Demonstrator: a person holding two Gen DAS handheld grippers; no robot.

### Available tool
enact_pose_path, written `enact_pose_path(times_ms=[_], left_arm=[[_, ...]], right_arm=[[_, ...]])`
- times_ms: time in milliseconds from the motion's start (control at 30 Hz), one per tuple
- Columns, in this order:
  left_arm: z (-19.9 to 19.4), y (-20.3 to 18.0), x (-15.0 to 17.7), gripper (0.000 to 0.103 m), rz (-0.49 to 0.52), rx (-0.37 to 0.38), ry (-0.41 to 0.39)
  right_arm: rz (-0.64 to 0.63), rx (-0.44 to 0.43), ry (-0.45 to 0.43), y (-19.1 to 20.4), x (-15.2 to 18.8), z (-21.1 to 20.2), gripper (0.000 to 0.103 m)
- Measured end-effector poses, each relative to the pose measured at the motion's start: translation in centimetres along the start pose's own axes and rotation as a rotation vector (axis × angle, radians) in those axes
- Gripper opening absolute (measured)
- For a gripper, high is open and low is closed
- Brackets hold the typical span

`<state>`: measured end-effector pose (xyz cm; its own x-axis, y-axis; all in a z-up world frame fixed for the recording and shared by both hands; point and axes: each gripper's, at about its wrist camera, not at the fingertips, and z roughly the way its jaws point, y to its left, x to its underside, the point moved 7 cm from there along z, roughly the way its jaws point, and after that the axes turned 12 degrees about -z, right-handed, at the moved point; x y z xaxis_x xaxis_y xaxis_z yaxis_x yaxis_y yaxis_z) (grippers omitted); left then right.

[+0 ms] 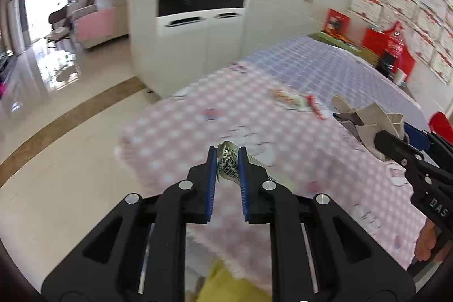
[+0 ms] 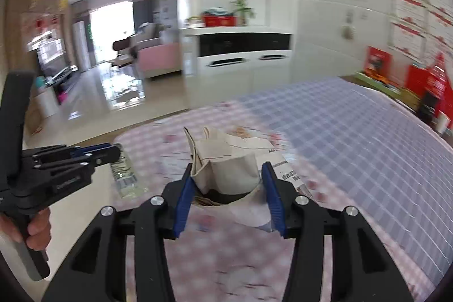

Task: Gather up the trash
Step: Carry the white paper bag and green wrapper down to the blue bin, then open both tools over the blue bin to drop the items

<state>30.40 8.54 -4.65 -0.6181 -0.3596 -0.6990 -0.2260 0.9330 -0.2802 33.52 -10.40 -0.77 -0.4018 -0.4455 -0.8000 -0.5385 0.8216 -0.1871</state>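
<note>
Above a table draped in a pink-and-lilac checked cloth (image 1: 325, 70), two pieces of trash are held clear of the surface. A crumpled printed wrapper (image 1: 228, 160) is pinched between the nearly closed blue pads of the left gripper (image 1: 227, 157) — its clear tail is seen trailing beside the jaws in the right wrist view (image 2: 124, 174). A crushed cardboard carton (image 2: 226, 163) is clamped by the right gripper (image 2: 226, 174), whose jaws are spread about halfway around it. More litter — a snack packet (image 1: 290, 99) and small scraps (image 1: 209, 113) — is left lying on the cloth farther along the table. A white cabinet (image 1: 198, 41) is seen beyond the table's end.
</note>
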Motion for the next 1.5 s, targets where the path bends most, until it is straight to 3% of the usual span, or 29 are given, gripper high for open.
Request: enact_pose_path(times_ms=[367,600,733,833,900,1167,1267,1400,1433,1500], left_arm=[[-3.4,12.3,0.8,0.015,-0.107,-0.175,-0.025],[-2.6,18.0,4.6,0.015,-0.159,-0.255,0.058],[-1.3,19.9,6.7,0.016,-0.181,-0.277,0.107],[-0.7,20.6,7.6,0.023,-0.181,-0.3,0.1],[-0.3,20.8,8.1,0.06,-0.171,-0.286,0.119],[-1.1,24.4,9.2,0.061,-0.258,-0.322,0.121],[-2.1,26.1,9.8,0.061,-0.297,-0.35,0.112],[-3.6,27.9,10.4,0.061,-0.351,-0.354,0.098],[-3.8,28.1,10.5,0.061,-0.359,-0.346,0.096],[-4.1,28.6,10.7,0.062,-0.364,-0.346,0.093]], right_arm=[[-0.164,-0.246,-0.02,14.2,-3.3,2.4,0.047],[-0.227,-0.393,0.016,21.4,-3.7,3.4,0.047],[-0.259,-0.412,0.029,24.1,-3.3,4.0,0.048],[-0.284,-0.404,0.029,24.7,-3.1,4.3,0.048],[-0.292,-0.402,0.034,25.0,-2.9,4.3,0.048],[-0.283,-0.474,0.055,26.6,-3.5,5.0,0.048],[-0.258,-0.545,0.097,28.1,-3.3,5.7,0.048],[-0.269,-0.56,0.195,30.6,-2.0,7.7,0.048],[-0.27,-0.57,0.226,31.3,-1.5,8.3,0.05],[-0.286,-0.601,0.277,32.5,-0.6,9.3,0.066]])
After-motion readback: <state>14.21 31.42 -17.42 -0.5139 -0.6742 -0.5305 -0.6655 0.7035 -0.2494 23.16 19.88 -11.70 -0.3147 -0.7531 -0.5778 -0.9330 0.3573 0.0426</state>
